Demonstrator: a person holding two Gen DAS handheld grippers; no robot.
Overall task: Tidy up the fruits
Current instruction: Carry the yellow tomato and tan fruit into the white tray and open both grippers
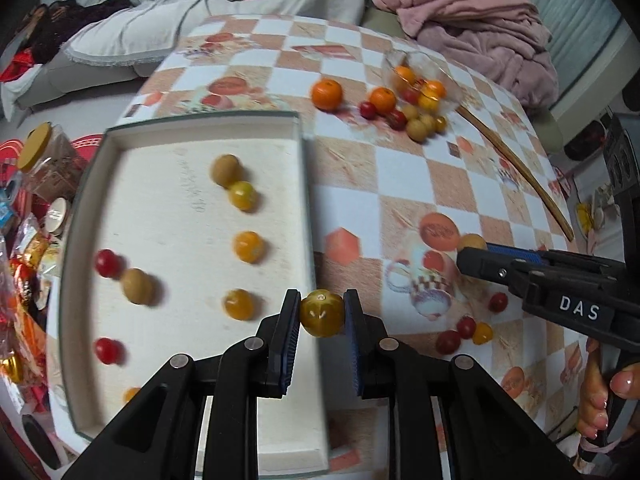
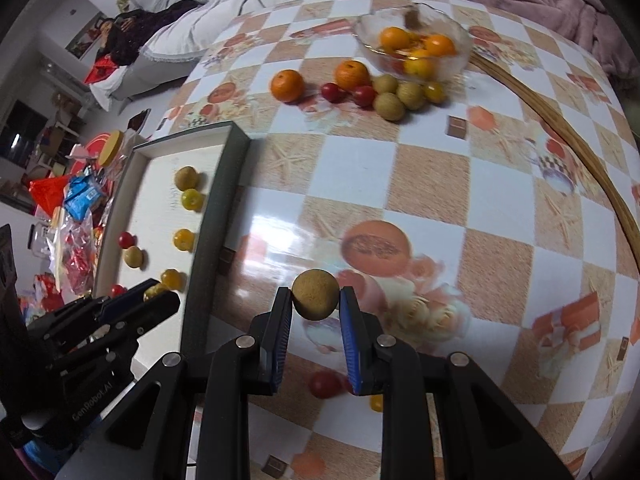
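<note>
Now left gripper (image 1: pixel 322 312) fingers clamped on yellow tomato (image 1: pixel 322 313), right gripper (image 2: pixel 315 300) fingers on brown longan (image 2: pixel 314 294).

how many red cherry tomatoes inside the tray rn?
2. Both sit near the tray left wall: one red tomato beside a tan fruit, another nearer the camera. The left gripper may hide more.

Both views look forward and down from close above the checkered tablecloth (image 1: pixel 408 184), toward the far sofa. The left wrist view sits low over the near right edge of the white tray (image 1: pixel 192 208); the right wrist view hangs farther right, over open cloth. They share the tray, the glass bowl (image 2: pixel 416 40) at the far side, and each other's gripper.
</note>
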